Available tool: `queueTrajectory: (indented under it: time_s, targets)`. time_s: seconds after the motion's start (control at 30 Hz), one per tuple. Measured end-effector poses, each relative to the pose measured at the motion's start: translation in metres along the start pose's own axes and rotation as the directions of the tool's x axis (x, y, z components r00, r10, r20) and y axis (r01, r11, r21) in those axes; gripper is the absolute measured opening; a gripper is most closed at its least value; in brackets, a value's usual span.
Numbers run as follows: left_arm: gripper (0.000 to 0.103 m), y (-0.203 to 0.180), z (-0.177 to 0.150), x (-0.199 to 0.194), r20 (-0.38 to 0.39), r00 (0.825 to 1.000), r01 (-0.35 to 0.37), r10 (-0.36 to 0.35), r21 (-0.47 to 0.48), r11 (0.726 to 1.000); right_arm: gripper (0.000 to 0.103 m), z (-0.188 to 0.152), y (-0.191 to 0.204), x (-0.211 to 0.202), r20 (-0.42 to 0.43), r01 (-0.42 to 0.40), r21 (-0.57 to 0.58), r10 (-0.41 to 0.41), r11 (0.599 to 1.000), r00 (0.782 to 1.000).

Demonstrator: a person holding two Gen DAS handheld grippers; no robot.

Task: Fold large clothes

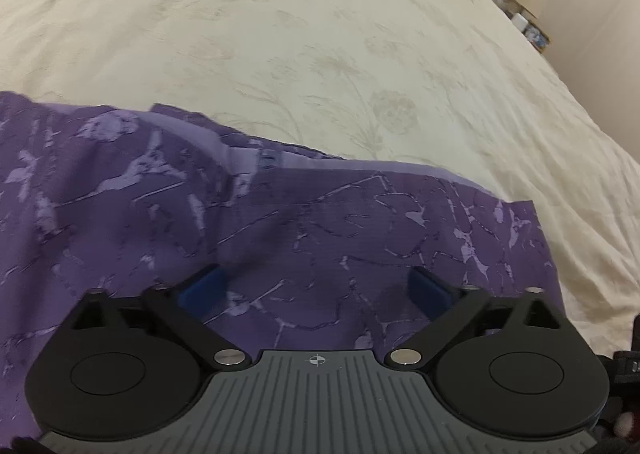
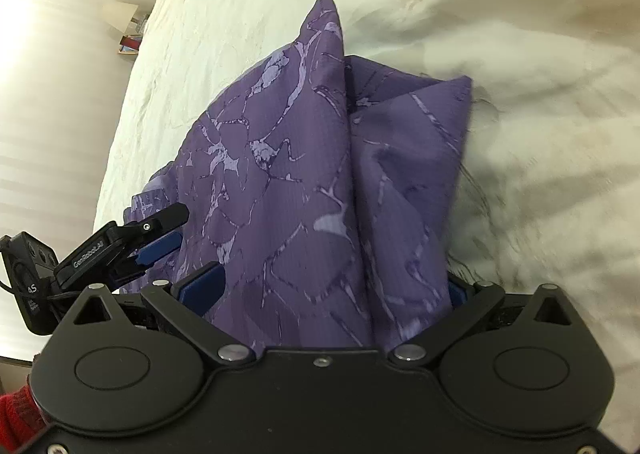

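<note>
One purple garment (image 1: 280, 221), printed with pale cracked lines, is laid on a cream bedspread (image 1: 320, 33) with a faint floral pattern. Two grippers are seen. In the left wrist view the left gripper (image 1: 316, 286) is tilted down over the near part of the cloth; its two blue pads (image 1: 200, 286) are spread as wide as they go, with the fabric lying below and between them and neither pad pressed on it. Nothing is gripped there. In the right wrist view the right gripper (image 2: 332, 290) is also angled downward, and a bunched, raised fold of the garment (image 2: 320, 173) is gathered between its jaws, rising to a peak on the far side. One blue pad (image 2: 200, 286) is visible at the left of the cloth; the other is mostly hidden behind the fabric, so a firm clamp cannot be told with certainty. The left gripper (image 2: 160, 242) is also seen at the near left of this view, beside the garment's left edge. One lamp (image 2: 120, 13) is made out beyond the bed's far left side.
</note>
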State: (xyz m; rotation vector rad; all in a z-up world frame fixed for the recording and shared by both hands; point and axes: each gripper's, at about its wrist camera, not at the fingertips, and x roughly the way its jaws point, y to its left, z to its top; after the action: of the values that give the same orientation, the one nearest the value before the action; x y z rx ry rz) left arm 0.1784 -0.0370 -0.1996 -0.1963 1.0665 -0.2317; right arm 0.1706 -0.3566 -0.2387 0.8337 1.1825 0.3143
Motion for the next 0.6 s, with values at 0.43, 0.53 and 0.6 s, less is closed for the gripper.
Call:
queueTrajectory:
  time_s: [0.43,0.53,0.6]
  targets:
    - [0.056,-0.029,-0.007,-0.039,0.066,0.997,-0.053,0.049,0.062,0.997,0.103,0.011,-0.011,0.004,-0.054,-0.039,0.084,0.044,0.996,0.998]
    - [0.024,-0.036,-0.020,-0.057,0.115,0.993,-0.035,0.027,0.075,0.997,0.103,0.011,-0.018,0.003,-0.060,-0.072,0.086,0.077,0.994,0.995]
    - [0.016,-0.034,-0.026,-0.060,0.124,0.992,-0.027,0.021,0.047,0.999,0.103,0.010,-0.021,0.002,-0.061,-0.085,0.085,0.091,0.993,0.994]
